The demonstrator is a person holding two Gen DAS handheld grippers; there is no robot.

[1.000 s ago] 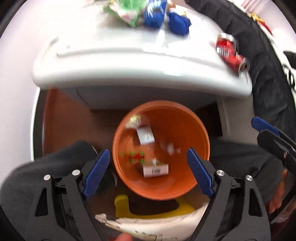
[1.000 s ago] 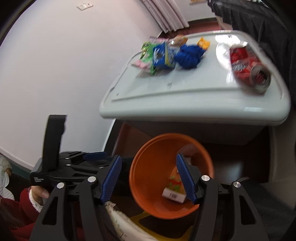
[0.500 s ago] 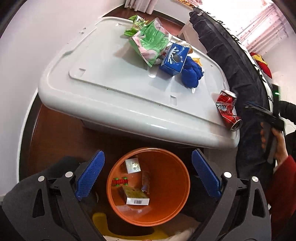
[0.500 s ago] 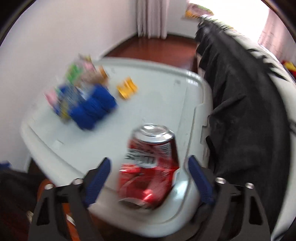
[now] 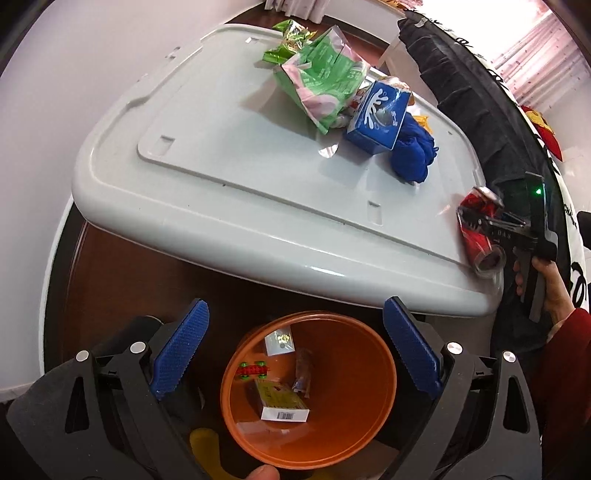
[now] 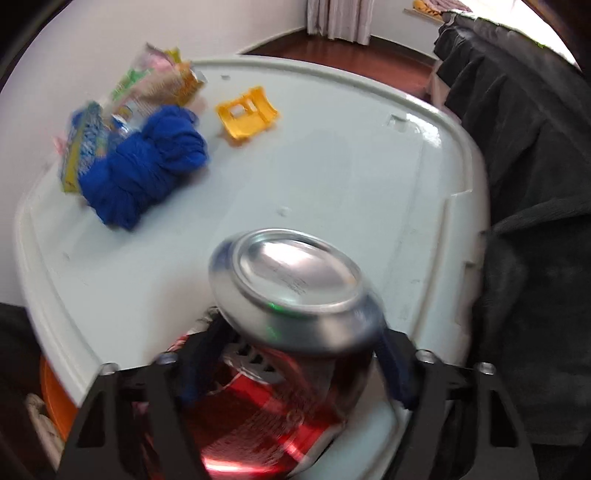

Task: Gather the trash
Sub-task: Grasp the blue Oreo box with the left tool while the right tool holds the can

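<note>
Right wrist view, right gripper (image 6: 295, 365) jaws clamping crushed red can (image 6: 291, 295), silver end pointing away, left gripper (image 5: 295, 354) jaws spread

A pale grey plastic storage-bin lid (image 5: 229, 192) served as the tabletop, standing close to a plain white wall (image 5: 92, 55). Dark reddish-brown wood flooring (image 6: 343, 48) ran back to white curtains (image 6: 340, 18) at the far wall. Black fabric (image 6: 524, 122) draped along the lid's right side. Bright daylight came through pink curtains (image 5: 539, 55) at upper right.
</note>
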